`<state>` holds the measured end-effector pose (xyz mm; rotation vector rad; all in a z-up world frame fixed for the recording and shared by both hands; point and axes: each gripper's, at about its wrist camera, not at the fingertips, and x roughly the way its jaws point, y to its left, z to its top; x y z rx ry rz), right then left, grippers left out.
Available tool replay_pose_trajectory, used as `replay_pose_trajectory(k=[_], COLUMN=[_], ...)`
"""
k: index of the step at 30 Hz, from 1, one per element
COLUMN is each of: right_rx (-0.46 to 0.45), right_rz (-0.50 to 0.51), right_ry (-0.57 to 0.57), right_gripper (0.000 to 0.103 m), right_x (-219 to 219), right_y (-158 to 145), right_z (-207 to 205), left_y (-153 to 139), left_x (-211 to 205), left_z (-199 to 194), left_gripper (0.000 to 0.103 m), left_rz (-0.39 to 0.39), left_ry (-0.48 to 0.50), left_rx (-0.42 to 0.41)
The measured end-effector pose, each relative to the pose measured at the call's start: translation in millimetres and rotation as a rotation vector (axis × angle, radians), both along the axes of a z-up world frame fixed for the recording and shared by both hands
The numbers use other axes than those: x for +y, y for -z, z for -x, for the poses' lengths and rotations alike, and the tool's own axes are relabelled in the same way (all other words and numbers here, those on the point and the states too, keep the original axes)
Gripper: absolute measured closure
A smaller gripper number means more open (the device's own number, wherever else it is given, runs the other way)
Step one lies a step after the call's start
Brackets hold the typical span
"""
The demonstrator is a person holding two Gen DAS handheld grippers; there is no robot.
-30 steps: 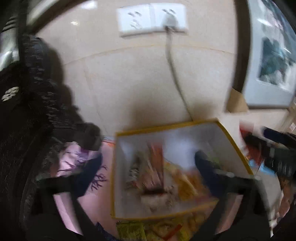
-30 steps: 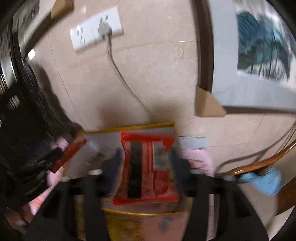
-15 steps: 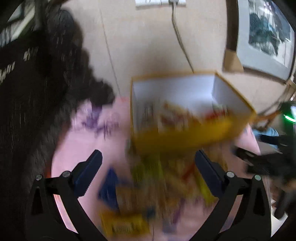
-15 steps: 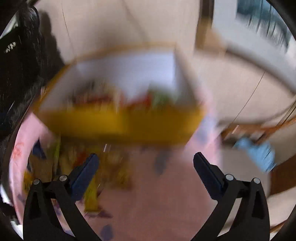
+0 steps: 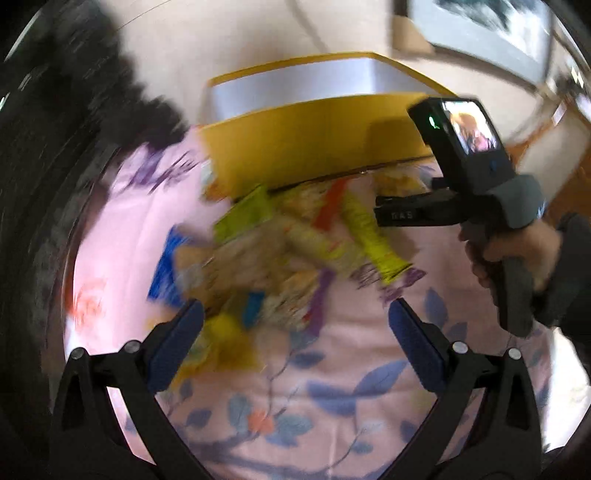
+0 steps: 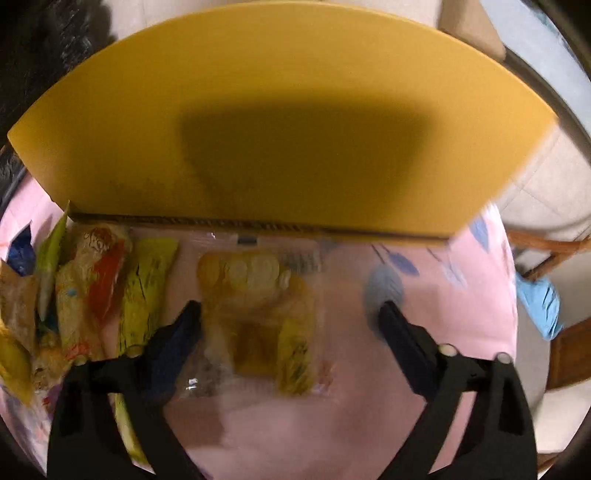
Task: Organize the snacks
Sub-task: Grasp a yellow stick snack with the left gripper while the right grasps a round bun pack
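Note:
A yellow cardboard box (image 5: 314, 136) with a white inside stands at the back of a pink flowered cloth (image 5: 332, 387). A blurred heap of snack packets (image 5: 280, 254) lies in front of it. My left gripper (image 5: 295, 328) is open and empty above the near edge of the heap. My right gripper (image 6: 290, 317) is open and empty, low over a clear packet of yellow snacks (image 6: 258, 317) just in front of the box wall (image 6: 280, 122). More packets (image 6: 92, 291) lie to its left. The right gripper also shows in the left wrist view (image 5: 472, 192), held in a hand.
A dark furry mass (image 5: 55, 129) borders the cloth on the left. A tiled wall (image 5: 229, 40) rises behind the box, with a framed picture (image 5: 491, 22) leaning on it. A wooden chair part (image 6: 554, 251) and a blue cloth (image 6: 539, 302) lie right.
The red packet that the right gripper held over the box is gone from its jaws. Both grippers have come down and back from the box to the packets on the cloth.

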<state>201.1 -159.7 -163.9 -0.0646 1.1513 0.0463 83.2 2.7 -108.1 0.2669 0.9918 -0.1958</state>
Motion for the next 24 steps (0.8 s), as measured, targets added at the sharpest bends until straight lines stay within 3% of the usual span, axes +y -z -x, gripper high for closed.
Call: replay_pose_trajectory(k=[1, 2, 5, 8, 12, 13, 15, 17, 18, 19, 24], right_rx=[0.011, 0.029, 0.061, 0.06, 0.068, 0.065, 0.055, 0.06, 0.064, 0.067, 0.076], right_rz=[-0.001, -0.005, -0.026, -0.004, -0.01, 0.0, 0.022, 0.013, -0.001, -0.013, -0.092], right_ry=[0.022, 0.047, 0.057, 0.106, 0.17, 0.167, 0.155, 0.165, 0.175, 0.182, 0.243], right_gripper=[0.042, 0.046, 0.047, 0.047, 0.047, 0.047, 0.047, 0.047, 0.047, 0.047, 0.047], right_x=[-6.1, -15.6, -38.3, -62.5, -87.6, -88.8, -87.4, -87.6, -88.4, -93.7, -95.8], right_y=[-2.6, -5.0, -8.8, -11.1, -14.8, -15.6, -15.8, -16.6, -17.6, -21.1, -21.7], right_z=[3.6, 8.8, 25.6, 43.2, 65.5, 69.5, 77.7, 87.1, 90.5, 90.6, 96.9], left_y=[5.4, 8.8, 22.7, 36.1, 65.3, 73.5, 83.2, 82.4, 80.6, 77.9, 79.5], left_x=[-16.9, -30.5, -68.6, -90.7, -98.5, -94.5, -87.4, -88.0, -90.5, -95.5, -104.4], left_z=[-5.6, -10.0, -28.2, -42.8, -71.6, -79.2, -87.3, -87.5, -86.1, -81.7, -72.9], left_gripper=[0.002, 0.002, 0.002, 0.002, 0.002, 0.004, 0.022, 0.038, 0.064, 0.077, 0.082], left_rz=[-0.041, -0.075, -0.192, -0.162, -0.073, -0.005, 0.075, 0.094, 0.094, 0.088, 0.059], left_ry=[0.047, 0.086, 0.157, 0.204, 0.132, 0.083, 0.003, -0.011, 0.01, 0.045, 0.102], left_rx=[-0.024, -0.054, -0.113, -0.093, 0.07, 0.136, 0.189, 0.18, 0.179, 0.177, 0.181])
